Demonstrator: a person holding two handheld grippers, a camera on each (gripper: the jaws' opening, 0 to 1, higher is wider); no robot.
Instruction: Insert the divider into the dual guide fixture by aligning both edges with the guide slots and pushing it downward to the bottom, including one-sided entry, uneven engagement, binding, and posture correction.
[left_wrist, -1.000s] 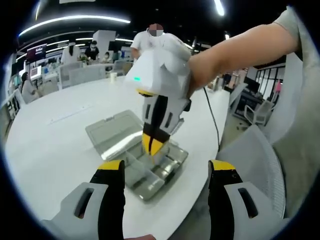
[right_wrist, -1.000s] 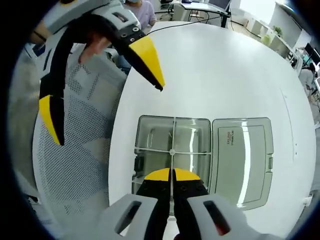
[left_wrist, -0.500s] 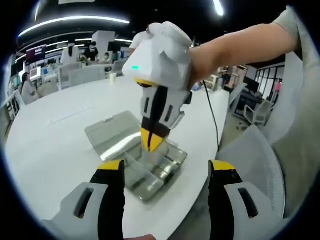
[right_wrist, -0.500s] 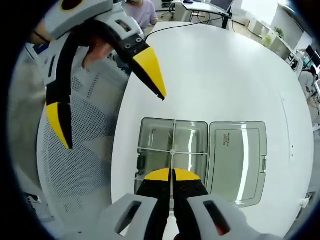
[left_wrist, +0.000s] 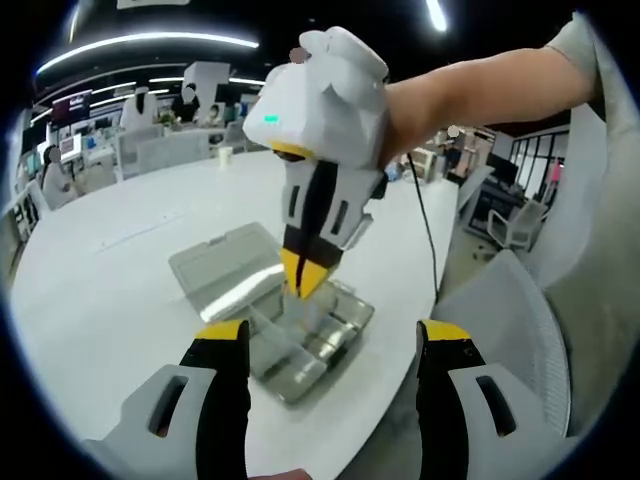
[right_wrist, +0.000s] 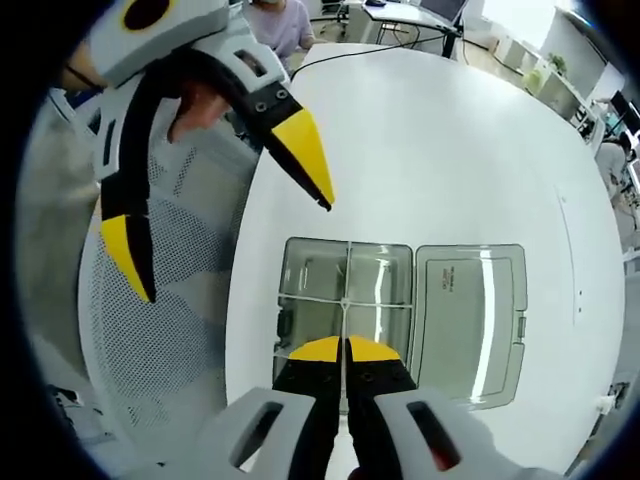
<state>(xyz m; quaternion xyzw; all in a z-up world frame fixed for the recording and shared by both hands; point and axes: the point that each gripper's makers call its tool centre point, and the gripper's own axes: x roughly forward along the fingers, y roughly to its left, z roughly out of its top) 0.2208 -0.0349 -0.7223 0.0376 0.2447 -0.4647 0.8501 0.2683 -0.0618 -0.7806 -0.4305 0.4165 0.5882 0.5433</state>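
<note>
White table (right_wrist: 480, 130) carries the work: right gripper (right_wrist: 346, 350), jaws clamped on the thin divider (right_wrist: 345, 318), hangs over the fixture box (right_wrist: 330, 275), left gripper (left_wrist: 330, 345) spread empty nearby; tilt likely causes one-sided binding.

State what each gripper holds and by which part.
Right gripper pinches the thin clear divider by its top edge, above the box. Left gripper holds nothing.

left gripper view: low, near the table (left_wrist: 100, 300) edge, facing across it at the clear box (left_wrist: 275, 310) from close by | right gripper view: above, looking straight down on the box (right_wrist: 345, 300), nearer | shared: the box and surrounding tabletop
</note>
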